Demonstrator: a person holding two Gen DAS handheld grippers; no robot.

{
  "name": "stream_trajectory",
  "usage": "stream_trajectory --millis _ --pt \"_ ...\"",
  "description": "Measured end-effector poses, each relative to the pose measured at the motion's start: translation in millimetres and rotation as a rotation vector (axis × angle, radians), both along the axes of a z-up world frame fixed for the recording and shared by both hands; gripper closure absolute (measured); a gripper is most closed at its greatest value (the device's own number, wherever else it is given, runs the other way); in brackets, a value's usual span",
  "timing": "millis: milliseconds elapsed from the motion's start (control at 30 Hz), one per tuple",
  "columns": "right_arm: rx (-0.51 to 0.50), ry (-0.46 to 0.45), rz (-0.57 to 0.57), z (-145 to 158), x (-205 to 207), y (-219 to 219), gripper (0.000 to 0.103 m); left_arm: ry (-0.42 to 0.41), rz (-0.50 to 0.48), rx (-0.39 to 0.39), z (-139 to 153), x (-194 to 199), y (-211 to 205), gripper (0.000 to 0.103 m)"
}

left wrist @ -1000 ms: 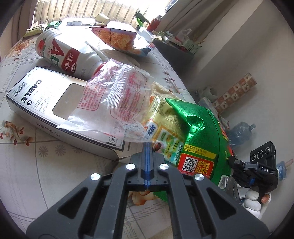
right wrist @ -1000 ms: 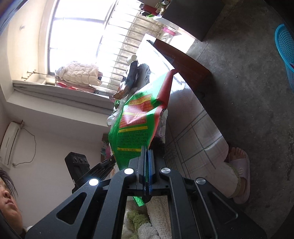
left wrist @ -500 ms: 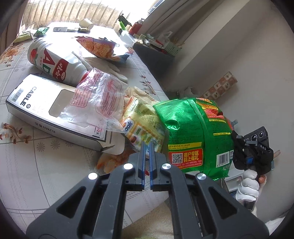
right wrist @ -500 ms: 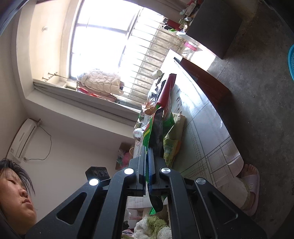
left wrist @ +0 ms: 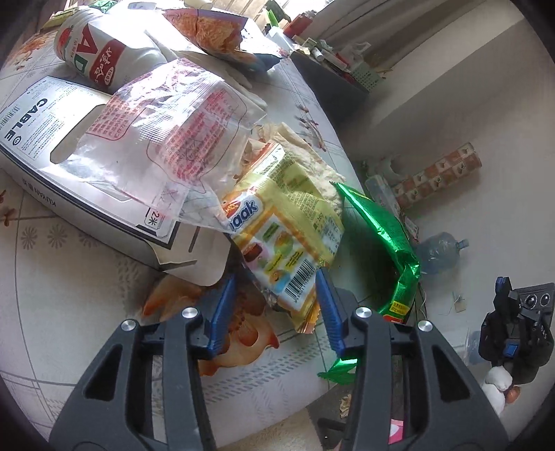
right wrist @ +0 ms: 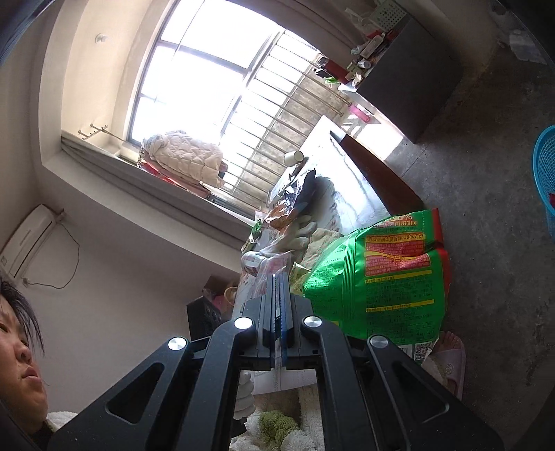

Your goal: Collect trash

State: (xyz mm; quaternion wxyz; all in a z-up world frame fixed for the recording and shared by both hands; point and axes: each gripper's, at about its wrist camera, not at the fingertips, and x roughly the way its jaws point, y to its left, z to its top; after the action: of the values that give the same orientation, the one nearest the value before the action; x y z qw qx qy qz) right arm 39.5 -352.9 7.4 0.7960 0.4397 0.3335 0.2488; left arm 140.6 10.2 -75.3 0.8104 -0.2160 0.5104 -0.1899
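Observation:
A yellow snack wrapper (left wrist: pixel 284 236) lies near the table's edge in the left wrist view, partly under a clear bag with red print (left wrist: pixel 173 114). My left gripper (left wrist: pixel 275 277) is opening. The wrapper's lower end sits between its blue pads (left wrist: pixel 225 298), which do not press on it. A green foil bag (left wrist: pixel 381 225) droops over the table edge just right of it. In the right wrist view the green bag (right wrist: pixel 381 277) hangs right of my right gripper (right wrist: pixel 279 275), which is shut. A thin pale strip shows between its pads; I cannot tell what it is.
A white CABLE box (left wrist: pixel 45 145), a white bottle (left wrist: pixel 104 52) and an orange snack bag (left wrist: pixel 215 31) lie farther back on the patterned table (left wrist: pixel 69 312). A water jug (left wrist: pixel 440 249) is on the floor. A blue basket (right wrist: pixel 546 180) stands far right. A person is at lower left.
My left gripper's jaws have parted and closed in on the yellow wrapper. The green bag has sagged from upright to draped over the edge. My right gripper has risen and stands apart from it.

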Motion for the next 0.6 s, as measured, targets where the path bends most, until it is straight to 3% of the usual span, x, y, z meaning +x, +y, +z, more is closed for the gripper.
stream_trajectory --millis 100,167,267,333,400,500,600 --pt "-0.015 0.034 -0.028 -12.2 1.4 -0.8 0.1 -0.01 0.018 0.048 -1.1 3.0 -5.2 0.077" --pt "-0.148 0.06 -0.108 -19.6 0.8 -4.3 0.098 -0.007 0.024 0.057 -3.2 5.1 -6.7 0.088" --pt "-0.276 0.125 -0.133 -45.9 8.6 2.1 0.077 -0.021 0.025 0.078 -6.3 4.8 -8.1 0.103" --pt "-0.399 0.166 -0.116 -61.8 15.0 19.3 0.074 -0.031 0.021 0.079 -7.3 4.7 -8.0 0.103" --pt "-0.429 0.175 -0.144 -71.8 14.6 25.7 0.071 -0.033 0.019 0.081 -7.1 4.9 -7.5 0.103" --pt "-0.358 0.178 -0.154 -72.3 13.0 10.2 0.071 -0.039 0.015 0.066 -6.2 1.3 -4.0 0.103" --pt "-0.357 0.192 -0.204 -69.2 7.7 -11.3 0.071 -0.055 -0.012 0.066 -5.3 -2.9 -3.7 0.103"
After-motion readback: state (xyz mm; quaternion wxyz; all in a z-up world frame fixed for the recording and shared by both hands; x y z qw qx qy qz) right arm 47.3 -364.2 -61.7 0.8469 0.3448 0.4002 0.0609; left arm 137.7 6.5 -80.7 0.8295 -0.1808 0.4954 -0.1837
